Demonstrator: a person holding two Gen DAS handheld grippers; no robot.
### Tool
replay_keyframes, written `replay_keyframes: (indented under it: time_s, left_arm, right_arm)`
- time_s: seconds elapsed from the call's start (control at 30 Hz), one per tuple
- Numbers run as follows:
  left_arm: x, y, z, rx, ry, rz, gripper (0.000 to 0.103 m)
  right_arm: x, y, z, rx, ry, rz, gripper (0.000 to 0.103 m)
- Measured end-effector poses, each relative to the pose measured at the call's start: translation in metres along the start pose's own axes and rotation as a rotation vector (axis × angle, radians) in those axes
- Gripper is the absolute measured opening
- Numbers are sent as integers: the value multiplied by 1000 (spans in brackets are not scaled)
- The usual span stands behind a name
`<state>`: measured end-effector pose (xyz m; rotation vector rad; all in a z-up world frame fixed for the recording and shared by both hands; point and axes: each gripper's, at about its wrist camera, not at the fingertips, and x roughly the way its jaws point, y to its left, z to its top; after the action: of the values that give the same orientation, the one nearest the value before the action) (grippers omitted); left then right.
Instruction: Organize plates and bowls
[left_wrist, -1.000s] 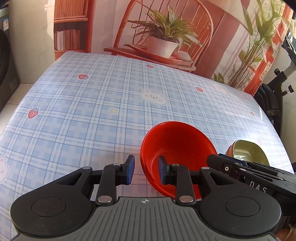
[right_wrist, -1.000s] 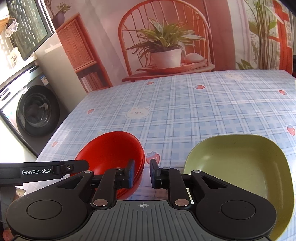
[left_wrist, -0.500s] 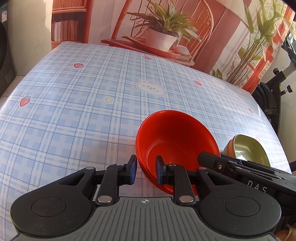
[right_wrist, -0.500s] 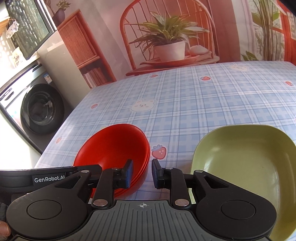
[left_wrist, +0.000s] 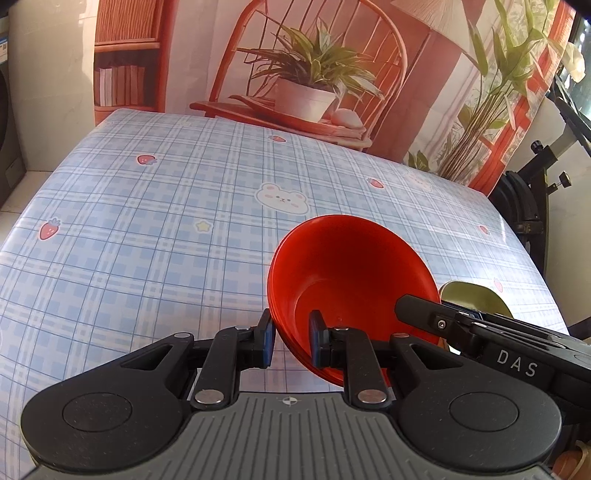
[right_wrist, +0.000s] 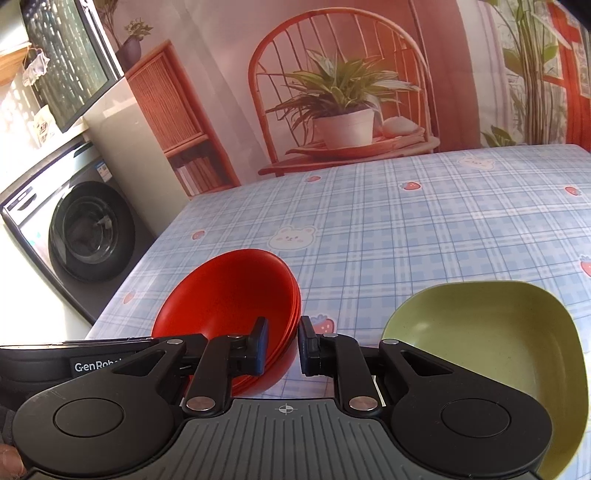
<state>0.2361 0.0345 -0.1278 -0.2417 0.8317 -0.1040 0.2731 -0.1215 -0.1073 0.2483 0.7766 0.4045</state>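
Note:
A stack of red bowls (left_wrist: 351, 266) sits tipped near the front edge of the blue checked table (left_wrist: 147, 240). My left gripper (left_wrist: 291, 339) is shut on the stack's near rim, one pad outside and one inside. In the right wrist view the same red bowls (right_wrist: 229, 291) lean left. My right gripper (right_wrist: 282, 345) straddles their right rim and its jaws are closing, with the pads against the rim. A green squarish dish (right_wrist: 498, 350) lies to the right of that gripper. In the left wrist view the green dish (left_wrist: 476, 299) is mostly hidden behind the other tool.
A washing machine (right_wrist: 88, 229) stands beyond the table's left edge. A printed backdrop with a chair and potted plant (right_wrist: 343, 110) hangs behind the far edge. Black equipment (left_wrist: 535, 192) stands off the table's right side.
The left jaws have narrowed onto the red bowls' rim, and the stack now tips up more. The right jaws have drawn slightly closer around the opposite rim.

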Motion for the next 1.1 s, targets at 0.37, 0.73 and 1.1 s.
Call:
replay_keyframes:
  time_s: [0.37, 0.73, 1.1]
  left_arm:
    - [-14, -35, 16, 64, -48, -35, 20]
    - [-17, -76, 20, 135, -63, -103, 20]
    - [-1, -118, 16, 203, -40, -185, 20]
  right_arm:
    - [-36, -14, 17, 32, -99, -12, 15]
    - [-74, -40, 19, 82, -163, -56, 15]
    - [-107, -78, 10, 138, -201, -130, 15]
